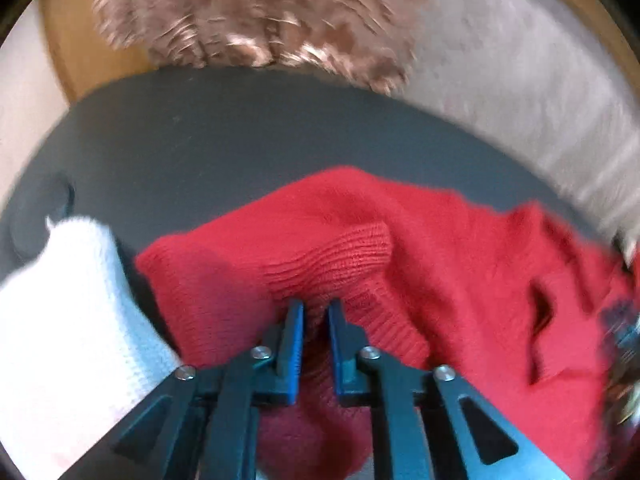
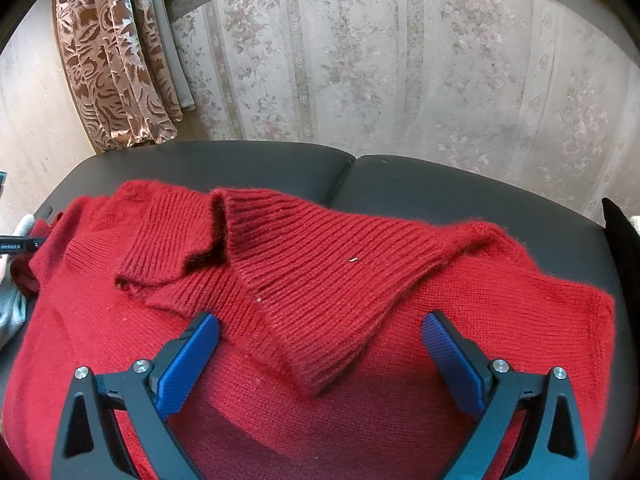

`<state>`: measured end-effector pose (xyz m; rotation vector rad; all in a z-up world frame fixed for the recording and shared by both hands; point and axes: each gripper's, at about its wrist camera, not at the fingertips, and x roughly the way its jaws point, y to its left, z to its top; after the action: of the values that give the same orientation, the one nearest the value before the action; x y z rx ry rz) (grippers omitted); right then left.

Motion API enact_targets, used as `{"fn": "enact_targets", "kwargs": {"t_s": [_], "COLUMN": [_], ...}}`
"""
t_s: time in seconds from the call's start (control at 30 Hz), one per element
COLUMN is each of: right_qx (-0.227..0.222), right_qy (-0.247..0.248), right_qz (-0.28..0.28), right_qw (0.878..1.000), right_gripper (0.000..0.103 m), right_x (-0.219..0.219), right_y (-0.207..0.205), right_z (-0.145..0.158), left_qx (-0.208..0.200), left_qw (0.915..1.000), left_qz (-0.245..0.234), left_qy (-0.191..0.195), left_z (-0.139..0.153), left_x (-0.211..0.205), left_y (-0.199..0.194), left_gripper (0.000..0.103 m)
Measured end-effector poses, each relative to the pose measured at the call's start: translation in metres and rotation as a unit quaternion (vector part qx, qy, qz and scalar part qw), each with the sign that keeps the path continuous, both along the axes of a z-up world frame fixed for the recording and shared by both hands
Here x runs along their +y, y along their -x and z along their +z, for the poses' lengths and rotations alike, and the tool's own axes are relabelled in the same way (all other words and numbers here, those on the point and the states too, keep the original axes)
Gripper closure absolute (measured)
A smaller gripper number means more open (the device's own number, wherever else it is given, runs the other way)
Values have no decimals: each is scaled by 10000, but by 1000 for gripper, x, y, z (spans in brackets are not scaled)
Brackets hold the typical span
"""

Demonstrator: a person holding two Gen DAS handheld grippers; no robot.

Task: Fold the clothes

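- The red sweater (image 2: 400,360) lies spread and rumpled on a dark padded seat (image 2: 440,184), with a ribbed sleeve (image 2: 320,280) thrown across the body.
- The left gripper (image 1: 315,312) is nearly closed, pinching a ribbed fold of the sweater (image 1: 328,256) between its blue pads (image 1: 294,332).
- The right gripper (image 2: 320,334) stands wide open just over the sweater, holding nothing, its pads (image 2: 192,356) on either side of the sleeve's lower end.
- A white cloth (image 1: 68,300) lies just beside the sweater, on its left edge.
- The knit looks soft, thick and stretchy: probably light, limp, and prone to sag or drag rather than slide; no fragility.
- Judged best holds: the ribbed cuff or hem, where the denser knit gives the pads a firm bite and stretches less than the plain body.
- Lifting from one point will likely bunch it; two spaced holds should keep an edge straight.
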<state>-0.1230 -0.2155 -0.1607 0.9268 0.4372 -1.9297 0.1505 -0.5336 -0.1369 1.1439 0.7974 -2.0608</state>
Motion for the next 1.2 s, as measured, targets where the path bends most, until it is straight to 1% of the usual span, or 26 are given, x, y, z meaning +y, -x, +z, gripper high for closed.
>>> {"fn": "enact_targets", "kwargs": {"t_s": [0.07,0.13,0.2,0.23,0.27,0.33,0.37,0.4,0.43,0.53,0.6,0.63,0.67,0.7,0.73,0.8,0.87,0.9,0.93,0.97,1.0,1.1,1.2], "right_qx": [10,16,14,13,14,10,10,12,16,14,12,5,-4,-15,-28,-58,-108,-134,-163,-190,-210,-258,-309], "right_qy": [-17,-28,-26,-25,-29,-22,-23,-27,-32,-36,-34,-28,-17,-5,9,39,81,103,126,146,161,177,200], "right_qz": [16,10,2,-1,-1,-48,-49,-50,-51,-17,-2,-1,-1,0,0,2,6,7,7,8,9,18,26], "right_qw": [10000,10000,10000,10000,10000,10000,10000,10000,10000,10000,10000,10000,10000,10000,10000,10000,9999,9999,9998,9997,9997,9995,9993], "right_gripper": [0,0,0,0,0,0,0,0,0,0,0,0,0,0,0,0,0,0,0,0,0,0,0], "right_x": [-1,-2,-2,-2,-2,0,0,0,-1,-2,-2,-2,-2,-2,-1,-1,0,1,2,3,3,2,3], "right_y": [1,0,0,0,0,-3,-3,-3,-3,1,2,3,3,4,4,5,7,8,8,9,9,10,11], "right_z": [0,0,0,0,0,0,0,0,-1,0,1,1,1,2,2,3,3,4,4,4,4,4,7], "left_qx": [393,839,1289,1524,1756,2210,2450,2723,2878,3329,3531,3469,3398,3294,3185,2878,2614,2498,2471,2533,2610,3002,2939], "left_qw": [9989,9952,9895,9862,9827,9744,9689,9617,9569,9384,9247,9233,9221,9238,9255,9313,9399,9436,9471,9485,9490,9433,9493], "left_qz": [196,368,475,460,396,202,90,-82,-256,-870,-1345,-1581,-1792,-1896,-1971,-2070,-1901,-1792,-1592,-1400,-1210,-697,-398], "left_qy": [-188,-346,-451,-456,-441,-357,-321,-311,-282,-311,-464,-471,-470,-463,-567,-831,-1103,-1227,-1288,-1289,-1286,-1231,-1045], "left_z": [1,7,14,23,32,54,65,78,89,123,138,141,142,138,128,100,64,48,37,31,25,16,-3], "left_x": [-4,-8,-10,-8,-10,6,15,24,32,62,86,98,110,119,125,136,132,130,129,127,126,121,127], "left_y": [-10,-22,-30,-33,-28,-29,-29,-26,-16,10,33,50,67,79,95,127,153,164,163,156,148,110,72], "left_gripper": [94,94,94,94,94,94,94,94,94,94,94,94,94,94,94,92,90,86,83,83,81,78,78]}}
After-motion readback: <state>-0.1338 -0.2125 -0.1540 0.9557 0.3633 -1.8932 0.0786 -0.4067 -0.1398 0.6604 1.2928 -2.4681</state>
